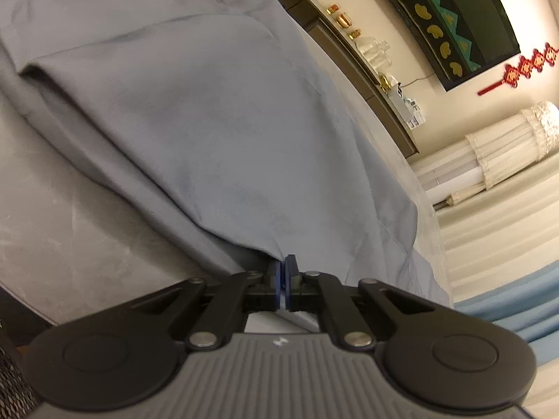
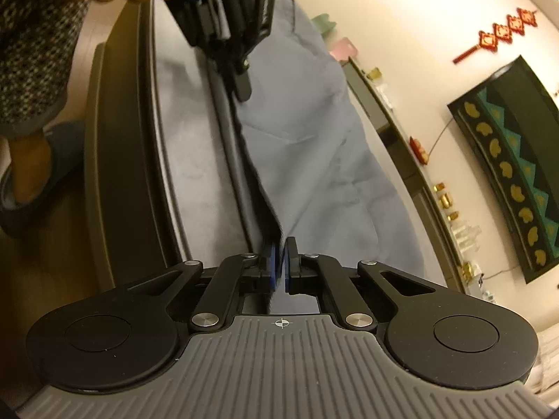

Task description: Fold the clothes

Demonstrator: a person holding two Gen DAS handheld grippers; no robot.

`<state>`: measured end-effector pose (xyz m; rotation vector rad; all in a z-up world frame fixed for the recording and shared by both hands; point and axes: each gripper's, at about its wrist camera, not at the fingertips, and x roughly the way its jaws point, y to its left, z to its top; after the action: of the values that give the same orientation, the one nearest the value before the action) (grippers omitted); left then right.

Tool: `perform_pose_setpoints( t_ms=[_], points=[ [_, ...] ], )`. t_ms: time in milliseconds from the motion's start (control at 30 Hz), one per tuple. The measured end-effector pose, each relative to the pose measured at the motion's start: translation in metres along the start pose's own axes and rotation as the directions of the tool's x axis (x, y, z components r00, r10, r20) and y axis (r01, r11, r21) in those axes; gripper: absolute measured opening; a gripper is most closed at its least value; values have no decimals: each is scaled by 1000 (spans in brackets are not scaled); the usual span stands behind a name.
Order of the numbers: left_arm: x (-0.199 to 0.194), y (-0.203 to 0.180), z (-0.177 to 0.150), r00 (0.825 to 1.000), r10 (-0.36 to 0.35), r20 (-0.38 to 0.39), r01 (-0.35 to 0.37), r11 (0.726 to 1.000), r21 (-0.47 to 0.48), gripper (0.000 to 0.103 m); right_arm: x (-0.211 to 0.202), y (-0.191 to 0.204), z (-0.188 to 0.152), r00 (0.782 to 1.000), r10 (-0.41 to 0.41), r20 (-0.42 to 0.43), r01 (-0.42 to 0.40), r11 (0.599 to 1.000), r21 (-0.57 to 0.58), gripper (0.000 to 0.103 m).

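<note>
Both grippers' fingers are clamped on the near edge of the grey-blue garment: left gripper, right gripper. The garment lies spread on the grey counter. Fold apparently just beginning; most remains.

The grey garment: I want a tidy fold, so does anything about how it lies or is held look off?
Nothing stands out. The grey garment lies spread on the table with only soft creases. The left gripper and right gripper are each shut on its near edge, no tear or stain visible.
</note>
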<state>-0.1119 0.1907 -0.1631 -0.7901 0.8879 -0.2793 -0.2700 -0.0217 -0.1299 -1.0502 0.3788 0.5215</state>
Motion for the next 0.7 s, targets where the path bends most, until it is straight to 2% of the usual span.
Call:
perform_pose_setpoints(
  t_ms=[33, 100, 133, 167, 233, 300, 433, 500, 533, 567, 600, 667, 700],
  points=[
    [0, -1, 0, 1000, -4, 8, 4, 1000, -5, 5, -1, 0, 0, 1000, -3, 2, 3, 1000, -1, 0],
    [1, -2, 2, 1000, -6, 24, 7, 1000, -15, 17, -4, 0, 1, 1000, -6, 16, 6, 1000, 5, 0],
    [1, -2, 2, 999, -8, 32, 8, 1000, -20, 18, -6, -2, 1, 1000, -5, 24, 5, 1000, 9, 0],
    [1, -2, 3, 999, -9, 40, 10, 1000, -25, 17, -7, -6, 1, 1000, -3, 29, 3, 1000, 11, 0],
    [1, -7, 2, 998, 12, 55, -13, 1000, 5, 1, -8, -9, -1, 999, 6, 34, -7, 1000, 14, 0],
    [-6, -7, -3, 996, 38, 75, -42, 998, 44, 1, -7, -11, -3, 999, 18, 35, -19, 1000, 16, 0],
    [-20, 5, -17, 997, 14, 79, -15, 1000, 7, 1, -10, -10, -8, 999, 27, 37, -28, 999, 27, 0],
    [-22, 13, -20, 997, 9, 72, -8, 1000, -17, 1, -11, -10, -11, 999, 28, 41, -29, 999, 35, 9],
    [-22, 16, -20, 997, 9, 72, -7, 999, -31, 2, -12, -11, -13, 999, 27, 44, -28, 999, 38, 24],
    [-21, 19, -18, 997, 7, 72, -4, 999, -47, 2, -13, -11, -14, 999, 25, 46, -27, 999, 40, 32],
    [-21, 23, -17, 997, 6, 72, -1, 998, -62, 4, -13, -11, -15, 999, 21, 47, -23, 999, 39, 33],
    [-25, 27, -13, 996, -10, 93, 20, 994, -108, 13, -14, -12, -15, 999, 17, 47, -19, 999, 45, 37],
    [-28, 30, -11, 994, -19, 105, 33, 991, -132, 29, -15, -12, -15, 999, 16, 49, -19, 999, 49, 39]
  ],
)
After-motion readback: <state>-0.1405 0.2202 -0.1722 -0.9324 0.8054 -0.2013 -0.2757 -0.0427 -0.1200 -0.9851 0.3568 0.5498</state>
